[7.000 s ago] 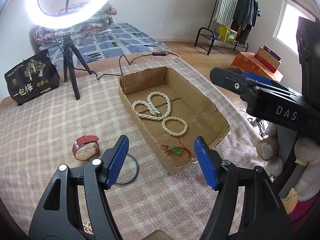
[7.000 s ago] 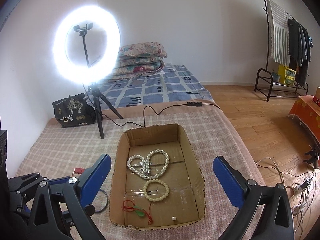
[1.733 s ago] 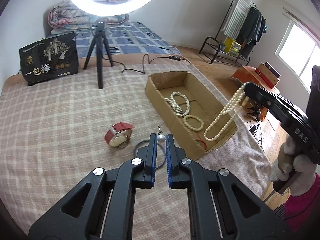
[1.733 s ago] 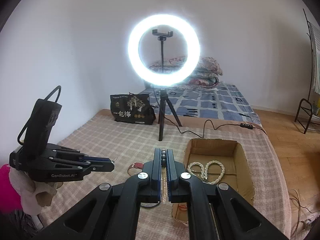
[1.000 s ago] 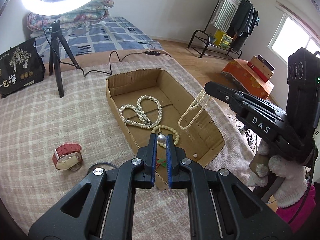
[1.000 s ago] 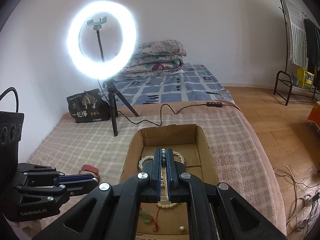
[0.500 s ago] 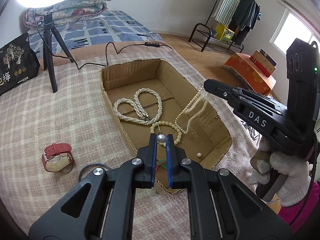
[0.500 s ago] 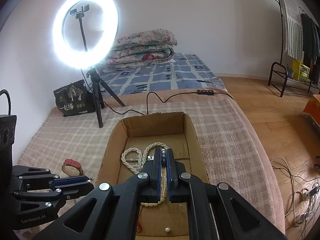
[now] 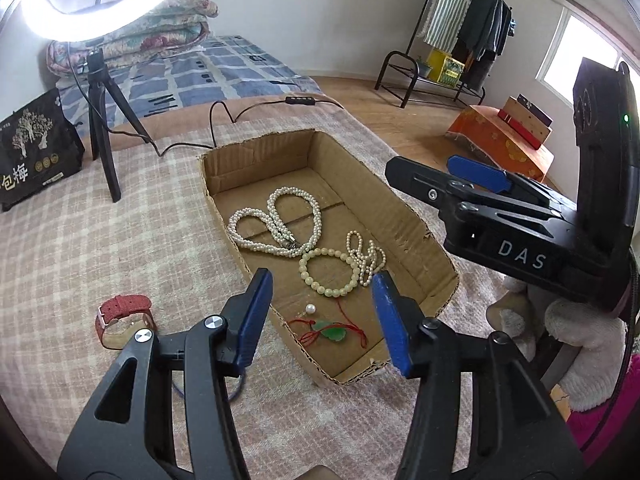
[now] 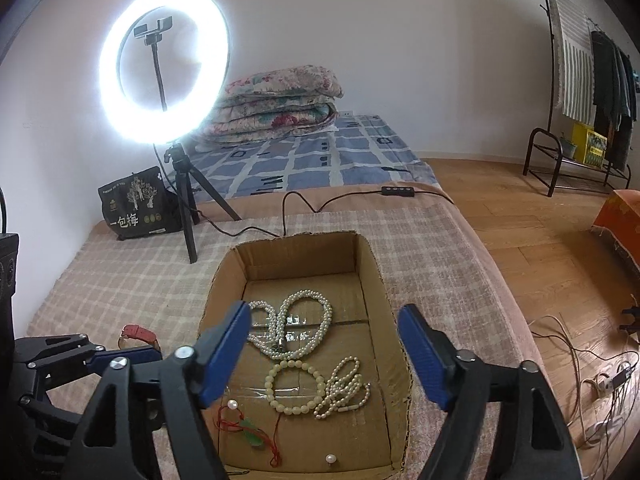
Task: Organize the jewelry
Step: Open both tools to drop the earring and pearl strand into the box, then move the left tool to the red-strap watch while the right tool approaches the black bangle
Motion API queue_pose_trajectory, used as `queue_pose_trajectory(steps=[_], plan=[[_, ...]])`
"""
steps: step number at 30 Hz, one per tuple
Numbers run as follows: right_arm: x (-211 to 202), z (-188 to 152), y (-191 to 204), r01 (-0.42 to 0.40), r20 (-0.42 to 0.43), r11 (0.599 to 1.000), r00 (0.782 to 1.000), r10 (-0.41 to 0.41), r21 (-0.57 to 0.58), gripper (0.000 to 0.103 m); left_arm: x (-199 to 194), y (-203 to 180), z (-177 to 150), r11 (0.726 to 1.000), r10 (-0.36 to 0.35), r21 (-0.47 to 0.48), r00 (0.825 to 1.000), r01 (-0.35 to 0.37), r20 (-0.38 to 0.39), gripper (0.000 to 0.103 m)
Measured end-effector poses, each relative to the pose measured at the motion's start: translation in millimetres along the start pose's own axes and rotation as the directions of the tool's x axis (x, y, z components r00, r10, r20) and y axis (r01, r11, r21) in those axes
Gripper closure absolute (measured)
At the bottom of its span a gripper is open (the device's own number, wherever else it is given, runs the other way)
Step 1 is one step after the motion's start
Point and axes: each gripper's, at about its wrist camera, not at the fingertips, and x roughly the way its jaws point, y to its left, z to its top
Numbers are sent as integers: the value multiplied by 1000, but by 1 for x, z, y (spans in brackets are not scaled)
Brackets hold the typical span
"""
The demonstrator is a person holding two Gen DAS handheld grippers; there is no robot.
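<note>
Cardboard box [image 9: 416, 236] — open-topped, centre of the left wrist view, lying on a pink checked blanket [image 9: 100, 240].

Contents of the box:
- multi-strand pearl necklace [image 9: 276, 224], looped, toward the far end
- cream bead bracelet [image 9: 330, 270], mid-floor, touching the necklace's near loop
- thin pearl strand [image 9: 366, 258], heaped just right of the bracelet and overlapping its edge
- loose pearl earring [image 9: 310, 309], near end, beside the red cord
- green pendant on red cord [image 9: 330, 330], near end
- second pearl earring [image 10: 330, 459], lower centre of the right wrist view, by the near wall

Outside the box: red-strapped watch [image 9: 124, 320], lower left, on the blanket.

Left gripper [image 9: 322, 316] — jaws just parted, blue pads apart above the near end of the box, nothing between them.

Right gripper [image 10: 324, 354] — jaws just spread wide over the box, nothing gripped; the thin strand lies below on the box floor.

Background: lit ring light [image 10: 164, 60] on a tripod, upper left.
</note>
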Motion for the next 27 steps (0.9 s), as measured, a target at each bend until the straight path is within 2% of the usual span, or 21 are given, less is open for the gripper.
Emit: queue_pose_trajectory(steps=[8, 19, 27], plan=[[-9, 4, 2, 32, 26, 999, 999, -32, -1, 4, -10, 4, 0, 1000, 4, -1, 1000, -4, 6, 50], [-20, 6, 8, 63, 39, 998, 997, -64, 12, 0, -31, 22, -6, 1000, 16, 6, 1000, -16, 18, 49], [-26, 7, 13, 48, 49, 999, 998, -49, 17, 0, -60, 69, -8, 997, 50, -60, 998, -47, 50, 49]])
